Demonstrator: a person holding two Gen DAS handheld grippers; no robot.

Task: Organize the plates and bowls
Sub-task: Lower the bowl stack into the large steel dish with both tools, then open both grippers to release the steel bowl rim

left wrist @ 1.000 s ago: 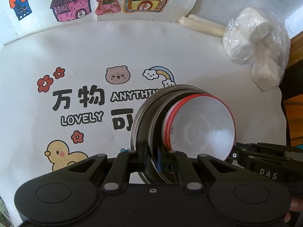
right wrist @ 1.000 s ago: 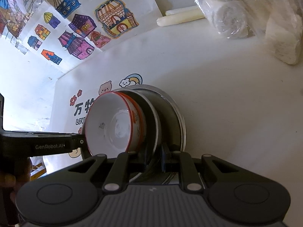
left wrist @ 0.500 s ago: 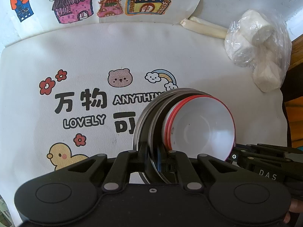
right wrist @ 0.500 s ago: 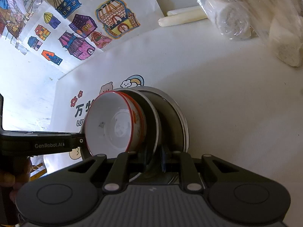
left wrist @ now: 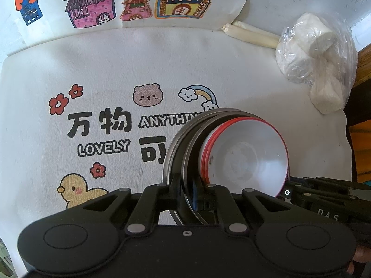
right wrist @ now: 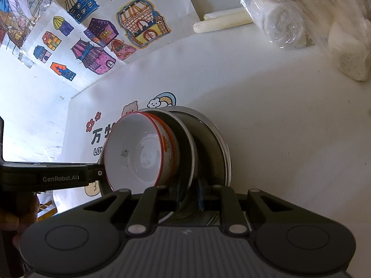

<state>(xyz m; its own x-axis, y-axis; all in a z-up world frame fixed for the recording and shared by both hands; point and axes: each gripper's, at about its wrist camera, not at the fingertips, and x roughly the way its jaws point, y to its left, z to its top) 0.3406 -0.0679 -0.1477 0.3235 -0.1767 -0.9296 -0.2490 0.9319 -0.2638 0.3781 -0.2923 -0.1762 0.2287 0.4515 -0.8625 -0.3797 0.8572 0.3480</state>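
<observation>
Here the left gripper (left wrist: 186, 191) has its fingers (left wrist: 175, 186) clamped on the near rim of a stack of steel plates (left wrist: 183, 143), which stands tipped on edge above the white table (left wrist: 116, 64) with its printed cartoon cloth. Nested against the plates is the red-rimmed bowl (left wrist: 245, 159), its white inside facing the right side of the left wrist view; there seem to be two bowls together, judging by the doubled red rim, though I cannot be sure. The right gripper (right wrist: 189, 193) comes in from the opposite side, and its fingers (right wrist: 178, 192) are likewise closed on the plate rim, so the stack is pinched from two sides. That two-handed hold makes sense as a judgement: a tilted pile of smooth metal and a loose bowl would slide apart under one grip, and holding both edges keeps the pieces together while they are carried or set down as one. Farther right, well apart from the stack, a bag of white rolls (left wrist: 317, 62) and two pale sticks (left wrist: 250, 36) lie on the table near the wall of house drawings (left wrist: 139, 0). Against the earlier pictures very little differs: both grips look the same, the bowl sits the same way in the plates, and the cloth print has only slid a little in view, so the stack has shifted slightly over the table.
</observation>
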